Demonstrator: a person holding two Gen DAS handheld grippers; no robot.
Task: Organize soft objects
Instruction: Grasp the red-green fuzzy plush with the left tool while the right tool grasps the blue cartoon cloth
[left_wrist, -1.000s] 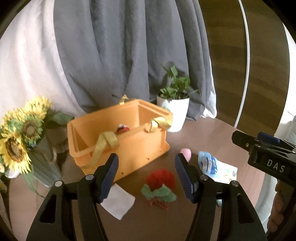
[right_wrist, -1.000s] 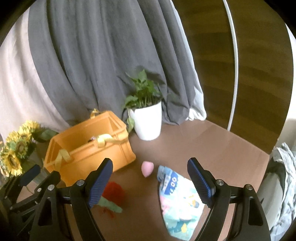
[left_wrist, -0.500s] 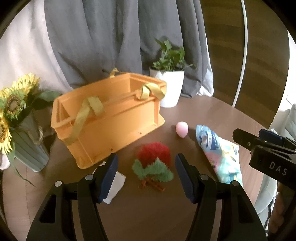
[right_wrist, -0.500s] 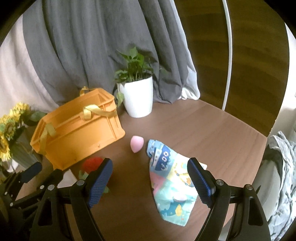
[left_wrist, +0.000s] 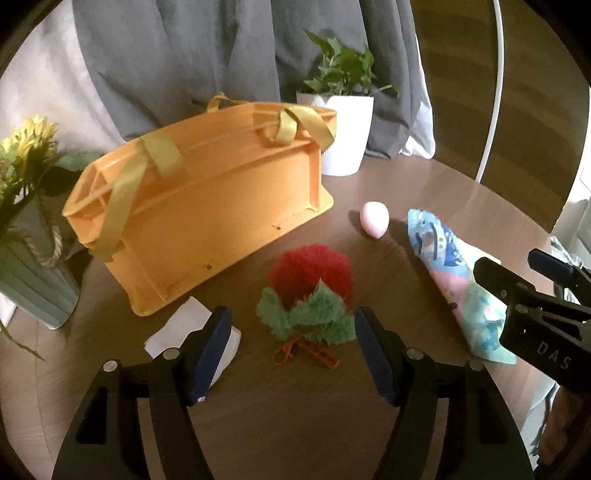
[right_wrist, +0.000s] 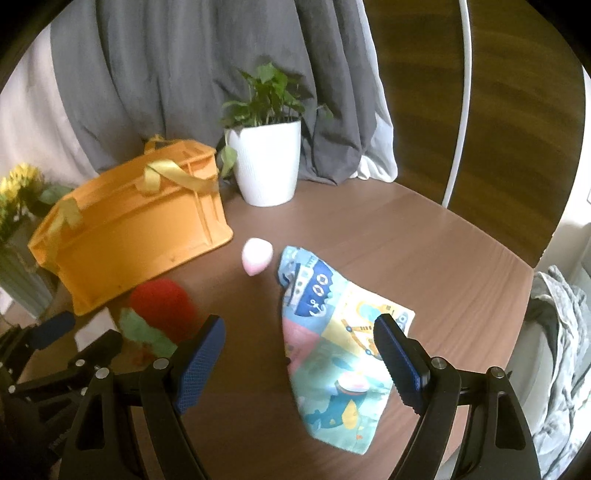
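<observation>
My table is brown wood-look laminate, smooth with a soft sheen. The orange crate looks like matt moulded plastic, its yellow straps woven ribbon with a slight shine. The red and green plush toy is shaggy, fuzzy fabric. The pink egg-shaped sponge looks smooth and matt. My printed cloth is thin, soft cotton-like fabric. The white pot is ribbed and glossy; the grey curtain is matt cloth.
</observation>
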